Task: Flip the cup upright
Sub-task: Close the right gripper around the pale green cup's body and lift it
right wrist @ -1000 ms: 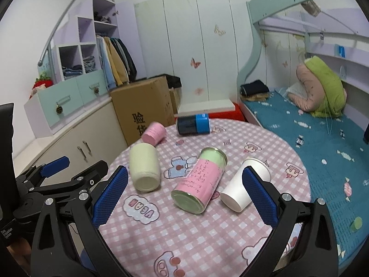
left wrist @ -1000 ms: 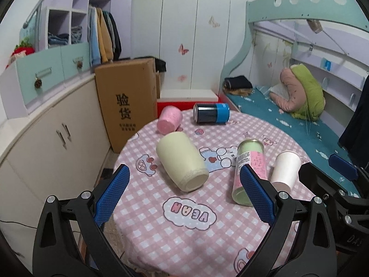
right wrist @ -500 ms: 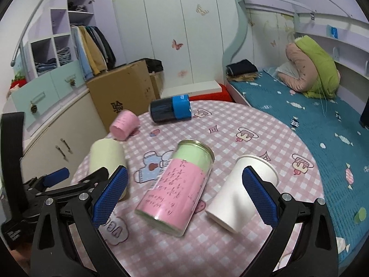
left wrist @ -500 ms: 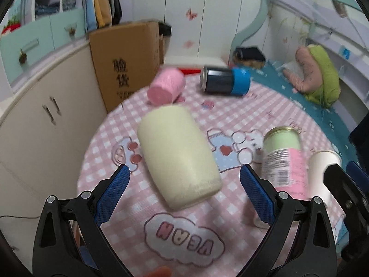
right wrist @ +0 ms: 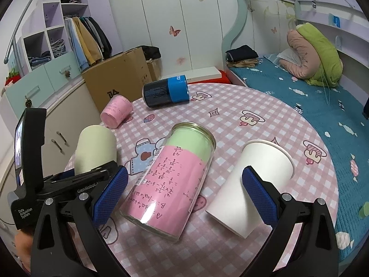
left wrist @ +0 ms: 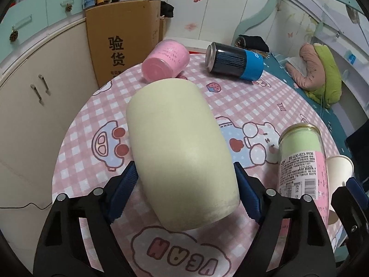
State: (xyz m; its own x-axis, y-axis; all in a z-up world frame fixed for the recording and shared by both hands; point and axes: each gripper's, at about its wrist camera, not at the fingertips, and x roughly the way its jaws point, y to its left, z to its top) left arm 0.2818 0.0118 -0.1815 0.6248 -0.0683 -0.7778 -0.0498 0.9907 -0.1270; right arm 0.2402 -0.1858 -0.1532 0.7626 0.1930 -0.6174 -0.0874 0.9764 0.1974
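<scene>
My left gripper (left wrist: 184, 194) clamps the cream cup (left wrist: 180, 152), lying sideways near the table's (left wrist: 78, 138) left edge, its mouth hidden. My right gripper (right wrist: 184, 194) hangs spread.

We see even, bright indoor light and soft shadows. Fisheye edges bend and darken. Both views are sharp.

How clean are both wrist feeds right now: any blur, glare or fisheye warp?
Left wrist view: sharp, the cream cup fills the centre, the table edge bows from fisheye. Right wrist view: also sharp, a small glare spot on the pink-and-green jar, black vignette in the corners.
</scene>
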